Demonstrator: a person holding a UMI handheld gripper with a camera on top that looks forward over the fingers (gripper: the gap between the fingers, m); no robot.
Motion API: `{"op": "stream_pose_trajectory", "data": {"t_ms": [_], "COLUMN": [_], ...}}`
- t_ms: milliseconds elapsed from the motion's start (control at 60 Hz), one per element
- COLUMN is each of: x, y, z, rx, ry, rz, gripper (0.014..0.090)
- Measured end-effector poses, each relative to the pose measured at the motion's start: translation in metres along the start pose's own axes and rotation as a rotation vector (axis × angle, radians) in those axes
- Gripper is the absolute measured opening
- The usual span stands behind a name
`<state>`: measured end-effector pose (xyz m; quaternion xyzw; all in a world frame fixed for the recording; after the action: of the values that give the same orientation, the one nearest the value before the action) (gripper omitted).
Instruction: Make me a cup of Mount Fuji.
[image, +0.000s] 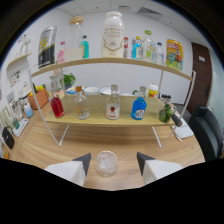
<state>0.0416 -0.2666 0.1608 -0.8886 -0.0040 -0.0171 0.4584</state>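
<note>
One wide-angle view rides on the gripper (112, 159), low over the bench (45, 145), facing forward at a near two-tier shelf (110, 119) of bottles.

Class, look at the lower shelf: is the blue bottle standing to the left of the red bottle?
No: the blue bottle stands right of the red bottle.

White wall (95, 75); wooden table (45, 147); dark door (201, 70).

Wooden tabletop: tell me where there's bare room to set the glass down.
Bare wooden tabletop lies between the glass and the rack's legs. The lower shelf is crowded: red bottle, blue bottle. The open gripper has the glass between its fingers.
</note>
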Motion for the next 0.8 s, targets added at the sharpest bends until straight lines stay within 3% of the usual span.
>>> {"op": "stream_pose_trajectory", "data": {"t_ms": [483,517,533,550,717,800], "x": [-0.016,-0.025,-0.031,-0.037,-0.086,-0.096], "y": [0.019,0.019,0.018,0.016,-0.024,-0.052], "z": [-0.025,-0.028,-0.03,-0.031,-0.027,-0.012], "rx": [0.034,0.052,0.065,0.078,0.266,0.322], "ry": [0.021,0.012,0.006,0.001,-0.051,-0.054], "rz": [-0.005,-0.012,-0.015,-0.017,-0.003,0.009], "gripper": [0.0859,0.0853,0.0795,0.0854,0.0866,0.0863]}}
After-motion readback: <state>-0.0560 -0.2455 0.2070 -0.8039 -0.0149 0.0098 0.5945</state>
